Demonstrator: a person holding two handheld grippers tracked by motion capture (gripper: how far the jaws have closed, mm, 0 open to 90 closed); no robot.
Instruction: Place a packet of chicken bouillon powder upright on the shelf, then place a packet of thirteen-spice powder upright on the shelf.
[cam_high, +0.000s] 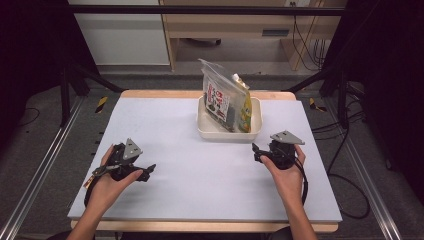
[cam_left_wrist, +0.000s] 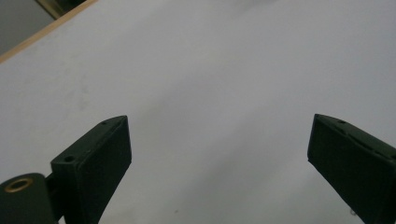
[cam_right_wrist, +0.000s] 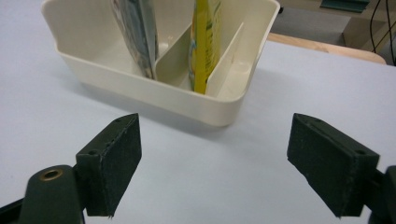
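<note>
Now my right gripper (cam_high: 256, 151) jaws wide, nothing between, near the tray (cam_right_wrist: 154, 100) holding two pouches, left gripper (cam_high: 150, 170) jaws wide over bare bench (cam_high: 200, 175)

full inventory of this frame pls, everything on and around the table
bin: 1, cream, divided into compartments, far centre of table
clear pouch: 1, red-and-dark print, upright in bin, left of yellow one
yellow pouch: 1, upright in bin's middle compartment
table: 1, pale grey top, wood edge
cabinet: 1, white, behind table
left gripper: 1, black, jaws open, nothing between, near left
right gripper: 1, black, jaws open, nothing between, near bin
</note>
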